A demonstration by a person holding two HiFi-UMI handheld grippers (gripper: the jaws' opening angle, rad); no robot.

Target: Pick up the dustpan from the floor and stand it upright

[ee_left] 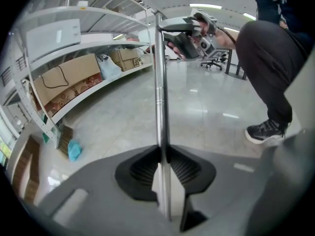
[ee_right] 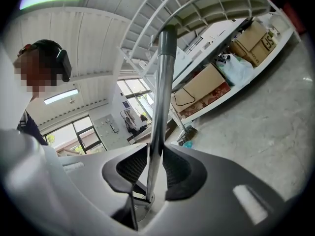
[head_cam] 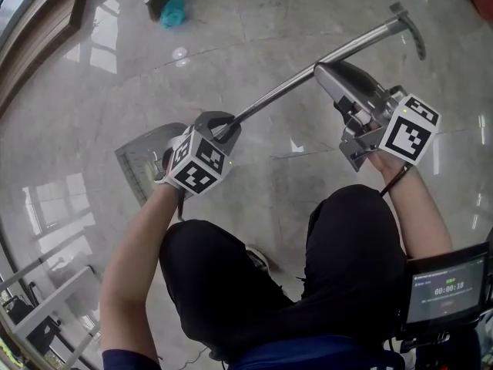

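The dustpan (head_cam: pixel 286 85) is shiny silver along its pole. Its scoop (head_cam: pixel 143 157) is pale grey with thin lines. The left tool (head_cam: pixel 223 127) and the right tool (head_cam: pixel 330 74) are grey with black ribbed pads. Each one has a cube covered in black and white squares. The floor (head_cam: pixel 254 21) is shiny grey stone with faint lines in it. A blue-green lump (head_cam: pixel 172 11) lies at the upper left of the frame. The person's trousers (head_cam: pixel 231 284) are black.

trousers (head_cam: pixel 223 284): black | shoe (ee_left: pixel 266 131): black | left hand-held gripper (ee_left: pixel 164 156): grey
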